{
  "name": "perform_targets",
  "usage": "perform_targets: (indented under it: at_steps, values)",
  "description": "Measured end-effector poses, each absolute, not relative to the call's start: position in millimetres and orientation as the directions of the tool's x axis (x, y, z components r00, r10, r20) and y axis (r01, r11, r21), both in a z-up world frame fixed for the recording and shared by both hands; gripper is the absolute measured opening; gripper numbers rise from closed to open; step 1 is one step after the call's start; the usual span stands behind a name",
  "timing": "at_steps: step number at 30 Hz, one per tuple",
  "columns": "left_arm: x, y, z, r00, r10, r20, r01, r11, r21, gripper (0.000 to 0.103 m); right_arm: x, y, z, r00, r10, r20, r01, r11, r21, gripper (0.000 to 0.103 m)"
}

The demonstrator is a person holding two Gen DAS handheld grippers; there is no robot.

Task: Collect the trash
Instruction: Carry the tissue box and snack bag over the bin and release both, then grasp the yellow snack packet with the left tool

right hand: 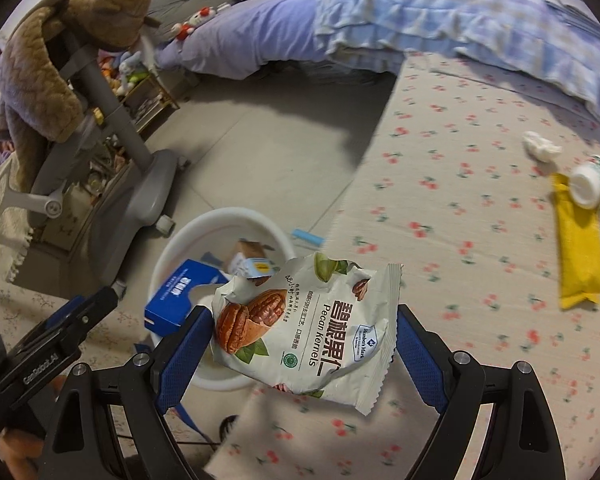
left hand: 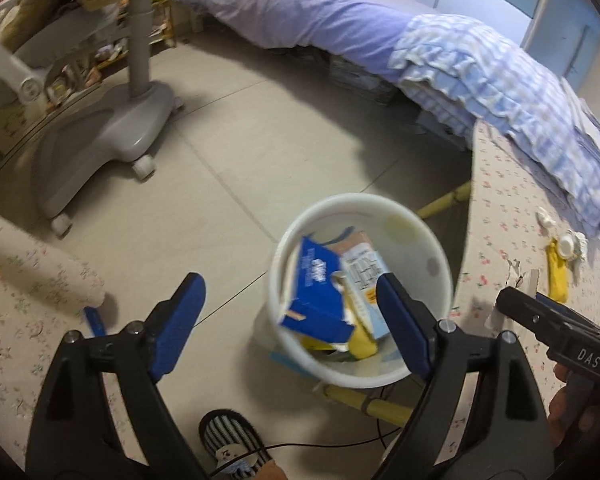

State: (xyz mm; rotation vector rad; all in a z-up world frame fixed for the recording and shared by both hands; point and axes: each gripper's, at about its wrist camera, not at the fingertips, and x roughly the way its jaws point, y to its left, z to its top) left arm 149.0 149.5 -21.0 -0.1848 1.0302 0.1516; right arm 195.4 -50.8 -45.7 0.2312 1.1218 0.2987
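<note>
The right gripper [right hand: 304, 344] pinches the pecan bag [right hand: 308, 328] widthwise, the bin [right hand: 180, 240] just ahead-left; the left gripper [left hand: 288, 320] hangs spread, empty.

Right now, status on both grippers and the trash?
Left gripper open, empty, over white round bin. Right gripper shut on white pecan-kernel packet. Yellow wrapper, crumpled tissue on floral bedspread. Nothing blocking.

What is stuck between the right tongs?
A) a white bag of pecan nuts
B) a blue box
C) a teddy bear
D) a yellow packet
A: the right wrist view shows the right tongs with their blue pads pressed on both sides of the white pecan kernels bag, while the yellow packet lies on the bed and the blue box sits in the white bin.
</note>
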Motion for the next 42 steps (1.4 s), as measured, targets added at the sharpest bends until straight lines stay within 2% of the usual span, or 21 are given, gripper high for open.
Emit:
perform_targets:
  at_steps: [7,8,9,12,27,42]
  values:
    - [145,171,-23,0.468,0.087,-0.879,-0.3,0.952,-0.065,0.088,205,-30,-53,0.389,0.391,-0.834,-0.141,0.92,0.365,0.093]
    - [144,172,-22,0.469,0.093,-0.878,-0.306,0.95,-0.063,0.089,206,-28,-53,0.39,0.424,-0.817,-0.148,0.905,0.399,0.095]
    - [143,173,-21,0.47,0.097,-0.877,-0.31,0.949,-0.061,0.089,207,-27,-53,0.391,0.456,-0.8,-0.154,0.889,0.432,0.102]
    - [141,175,-20,0.474,0.102,-0.874,-0.315,0.947,-0.06,0.089,208,-24,-50,0.402,0.487,-0.775,-0.162,0.871,0.463,0.103]
    - [140,153,-17,0.489,0.065,-0.87,-0.239,0.969,-0.062,0.089,196,-95,-29,0.473,0.348,-0.809,-0.063,0.93,0.363,0.103]
    - [147,69,-10,0.504,-0.015,-0.863,-0.11,0.991,-0.082,0.089,163,-222,-5,0.536,0.21,-0.817,0.079,0.952,0.296,0.103]
